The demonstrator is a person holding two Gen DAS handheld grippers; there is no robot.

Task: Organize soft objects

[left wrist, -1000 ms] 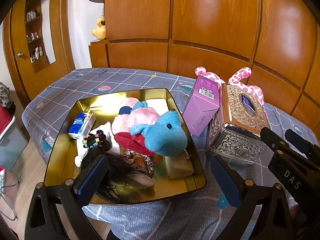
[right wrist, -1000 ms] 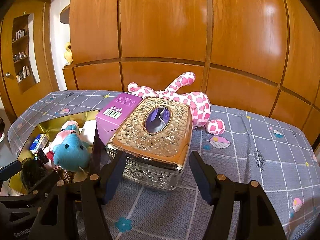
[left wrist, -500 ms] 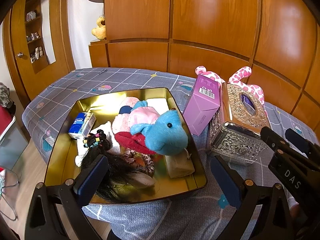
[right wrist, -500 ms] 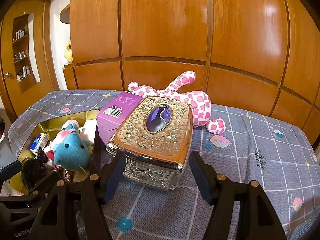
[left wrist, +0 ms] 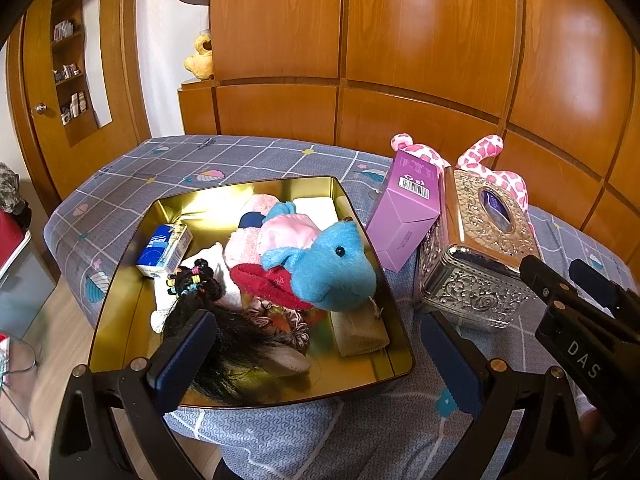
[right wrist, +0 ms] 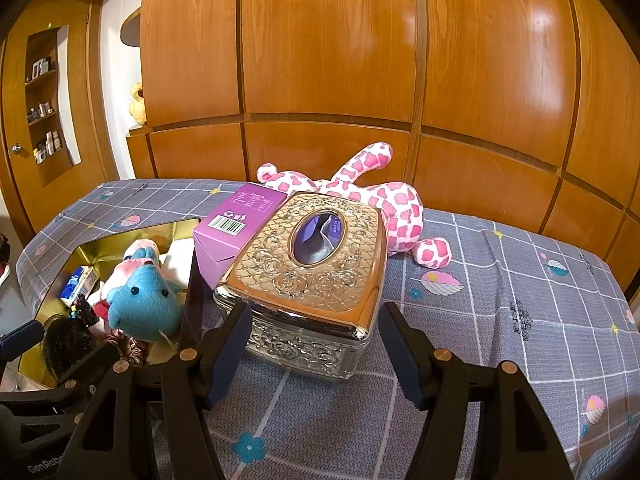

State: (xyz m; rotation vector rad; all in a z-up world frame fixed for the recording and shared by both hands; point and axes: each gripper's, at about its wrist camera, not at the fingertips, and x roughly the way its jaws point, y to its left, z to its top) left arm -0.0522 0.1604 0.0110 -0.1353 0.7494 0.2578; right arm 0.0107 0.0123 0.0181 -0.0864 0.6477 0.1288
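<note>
A gold tin tray (left wrist: 360,216) on the grey patterned cloth holds a blue plush toy (left wrist: 328,268), pink and red soft items, a white cloth, black hair with bands (left wrist: 200,284) and a small blue-white packet (left wrist: 164,248). My left gripper (left wrist: 316,356) hovers open over the tray's near edge, nothing between its fingers. A pink-spotted plush toy (right wrist: 384,204) lies behind the ornate metal tissue box (right wrist: 316,268). In front of that box my right gripper (right wrist: 316,348) stands open and empty. The blue plush (right wrist: 144,304) also shows at the left of the right wrist view.
A purple carton (left wrist: 404,212) leans between the tray and the tissue box (left wrist: 476,248). Wooden wall panels rise behind the surface. A yellow plush (left wrist: 200,58) sits on a far shelf. The cloth (right wrist: 520,280) stretches to the right of the tissue box.
</note>
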